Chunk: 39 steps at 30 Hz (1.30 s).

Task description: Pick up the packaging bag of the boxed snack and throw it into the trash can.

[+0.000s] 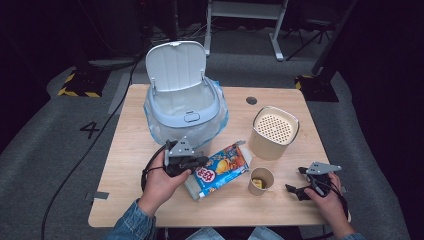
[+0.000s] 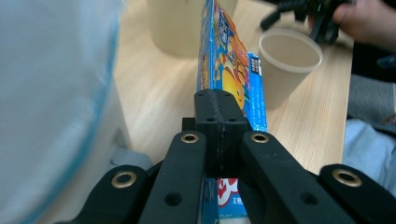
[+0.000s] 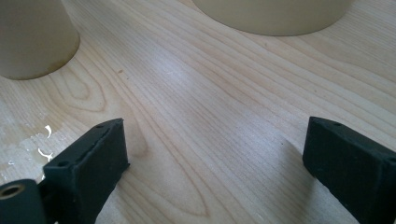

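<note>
Half the snack bag [image 2: 232,70] behind fingers [image 2: 219,126]

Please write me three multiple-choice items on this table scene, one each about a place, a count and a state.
1. Where does the small paper cup stand?
A. Inside the bin
B. Between the snack packet and the right gripper
C. On top of the beige container

2. How many beige vessels stand on the table?
A. Two
B. Four
C. None

3. How do the two grippers stand?
A. Both open
B. Both shut on the cup
C. Left shut on the packet, right open

Answers:
1 B: in the high view the cup sits on the table right of the snack packet and left of the right gripper.
2 A: the cup and the larger beige container with a perforated top.
3 C: the left gripper has its jaws pressed together on the packet's edge, while the right gripper's jaws are wide apart over bare wood.
</note>
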{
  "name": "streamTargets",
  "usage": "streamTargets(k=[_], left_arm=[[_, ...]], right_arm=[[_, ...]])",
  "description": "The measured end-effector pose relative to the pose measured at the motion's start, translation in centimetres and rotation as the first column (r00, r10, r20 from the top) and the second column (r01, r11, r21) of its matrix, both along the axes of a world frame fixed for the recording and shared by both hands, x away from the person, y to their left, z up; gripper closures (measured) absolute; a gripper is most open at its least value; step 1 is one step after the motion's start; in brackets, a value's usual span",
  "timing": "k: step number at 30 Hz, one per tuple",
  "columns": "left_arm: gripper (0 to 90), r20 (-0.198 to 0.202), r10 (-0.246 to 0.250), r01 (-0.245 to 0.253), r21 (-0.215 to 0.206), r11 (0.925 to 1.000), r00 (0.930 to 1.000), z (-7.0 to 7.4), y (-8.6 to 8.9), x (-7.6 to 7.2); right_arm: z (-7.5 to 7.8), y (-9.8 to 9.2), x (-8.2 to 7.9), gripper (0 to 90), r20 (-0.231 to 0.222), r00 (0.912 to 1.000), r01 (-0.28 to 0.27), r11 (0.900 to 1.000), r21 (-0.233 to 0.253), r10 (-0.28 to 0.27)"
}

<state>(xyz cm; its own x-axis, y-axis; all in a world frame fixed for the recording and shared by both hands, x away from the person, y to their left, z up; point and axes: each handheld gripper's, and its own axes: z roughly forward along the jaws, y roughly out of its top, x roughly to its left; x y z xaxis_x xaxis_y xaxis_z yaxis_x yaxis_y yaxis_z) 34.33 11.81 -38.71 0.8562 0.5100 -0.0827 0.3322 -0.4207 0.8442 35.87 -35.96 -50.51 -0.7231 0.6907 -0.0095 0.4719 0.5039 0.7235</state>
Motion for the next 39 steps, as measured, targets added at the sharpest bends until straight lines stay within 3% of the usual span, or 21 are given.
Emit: streamTargets(k=[1, 7, 20, 25, 36, 39], left_arm=[[89.7, 0.000, 0.000, 0.000, 0.000, 1.0000, 1.0000, 0.0, 0.0, 0.0], [89.8, 0.085, 0.034, -0.027, -0.087, 0.9958, 0.9958, 2.3, 1.3, -0.5], [89.8, 0.141, 0.064, -0.037, -0.186, 0.9818, 0.9879, 5.8, 2.5, -0.1], [89.8, 0.154, 0.069, -0.035, -0.210, 0.9770, 0.9857, 7.1, 2.9, 0.3], [89.7, 0.225, 0.090, -0.038, -0.224, 0.9739, 0.9702, 10.8, 3.3, 1.0], [89.7, 0.234, 0.096, -0.038, -0.241, 0.9698, 0.9674, 11.5, 3.4, 1.1]], right_arm=[[0.0, 0.0, 0.0, 6.5, 0.000, 1.0000, 0.000, 1.000, 0.000, 0.000], [0.0, 0.0, 0.0, 6.5, 0.000, 1.0000, 0.000, 1.000, 0.000, 0.000], [0.0, 0.0, 0.0, 6.4, 0.000, 1.0000, 0.000, 1.000, 0.000, 0.000], [0.0, 0.0, 0.0, 6.4, 0.000, 1.0000, 0.000, 1.000, 0.000, 0.000], [0.0, 0.0, 0.0, 6.4, 0.000, 1.0000, 0.001, 1.000, 0.000, -0.001], [0.0, 0.0, 0.0, 6.4, 0.000, 1.0000, 0.001, 1.000, 0.000, -0.001]])
